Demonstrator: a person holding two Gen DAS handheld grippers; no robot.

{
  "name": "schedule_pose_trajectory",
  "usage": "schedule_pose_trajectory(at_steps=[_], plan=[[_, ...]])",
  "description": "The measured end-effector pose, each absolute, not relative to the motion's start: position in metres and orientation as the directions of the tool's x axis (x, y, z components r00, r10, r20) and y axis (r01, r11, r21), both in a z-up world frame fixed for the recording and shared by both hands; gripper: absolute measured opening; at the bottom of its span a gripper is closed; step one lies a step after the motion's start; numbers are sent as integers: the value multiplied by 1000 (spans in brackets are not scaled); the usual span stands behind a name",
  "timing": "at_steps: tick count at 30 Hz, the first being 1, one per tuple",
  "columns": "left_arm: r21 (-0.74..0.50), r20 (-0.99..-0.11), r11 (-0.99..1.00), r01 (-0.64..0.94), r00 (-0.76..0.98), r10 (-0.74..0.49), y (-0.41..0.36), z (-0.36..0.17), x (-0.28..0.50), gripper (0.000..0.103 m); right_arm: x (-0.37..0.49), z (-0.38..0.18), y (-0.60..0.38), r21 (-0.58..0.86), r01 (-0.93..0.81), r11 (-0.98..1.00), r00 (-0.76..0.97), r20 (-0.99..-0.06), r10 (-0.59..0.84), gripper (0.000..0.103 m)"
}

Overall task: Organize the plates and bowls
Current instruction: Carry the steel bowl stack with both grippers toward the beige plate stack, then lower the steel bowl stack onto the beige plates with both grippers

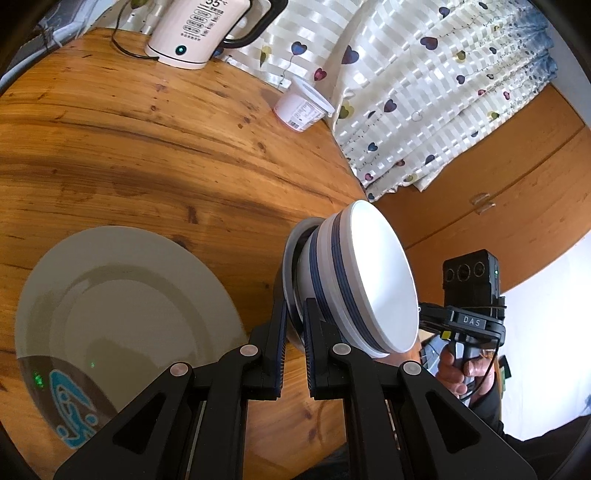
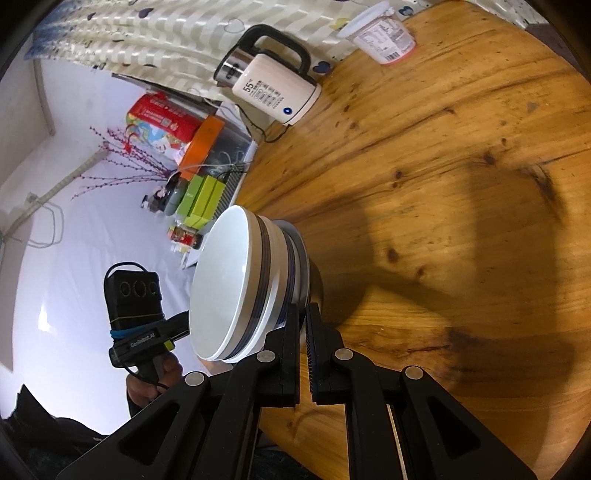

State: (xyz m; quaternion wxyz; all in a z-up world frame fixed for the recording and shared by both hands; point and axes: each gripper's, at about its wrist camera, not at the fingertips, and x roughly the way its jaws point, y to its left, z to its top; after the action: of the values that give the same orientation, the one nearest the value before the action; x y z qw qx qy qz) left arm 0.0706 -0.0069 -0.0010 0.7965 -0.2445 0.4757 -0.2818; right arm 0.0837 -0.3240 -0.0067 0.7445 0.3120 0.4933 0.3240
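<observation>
A stack of white bowls (image 1: 380,277) with dark blue bands sits nested in a grey dish (image 1: 290,258) and appears tipped on its side in both wrist views. My left gripper (image 1: 297,332) is shut on the grey dish's rim. From the other side, my right gripper (image 2: 303,325) is shut on the same grey dish (image 2: 301,254) under the bowls (image 2: 229,280). Each view shows the opposite hand (image 1: 458,369) (image 2: 162,373) on its handle beyond the stack. A large pale plate (image 1: 122,314) with a brown patch and a blue fish design lies on the wooden table (image 1: 147,147), left of my left gripper.
A white electric kettle (image 1: 192,33) (image 2: 273,92) and a pink-and-white tub (image 1: 303,107) (image 2: 384,37) stand at the table's far side by a heart-patterned curtain (image 1: 424,92). Green boxes (image 2: 199,199) and other clutter lie beyond the table's edge.
</observation>
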Motion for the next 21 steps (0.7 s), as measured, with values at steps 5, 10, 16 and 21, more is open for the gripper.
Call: schedule_pose_trajectory(at_steps=[5,10,16,21], plan=[[-656,-618,727,204,409,-672,5,1,65,7,89,-5,-314,784,-192,591,288,-531,797,6],[-652,-617,734,190,430,-659,18,4,58,7,93,-4,-301,785,-208,583,269,-528,806,6],[-651,-617,740,165,454,-644,35,4,51,7,97,-4,-282,785,-229,575,240,-527,815,6],[-653,-617,744,138,473,-629,51,2,44,7,103,-3,-264,784,-245,570,214,-530,821,6]])
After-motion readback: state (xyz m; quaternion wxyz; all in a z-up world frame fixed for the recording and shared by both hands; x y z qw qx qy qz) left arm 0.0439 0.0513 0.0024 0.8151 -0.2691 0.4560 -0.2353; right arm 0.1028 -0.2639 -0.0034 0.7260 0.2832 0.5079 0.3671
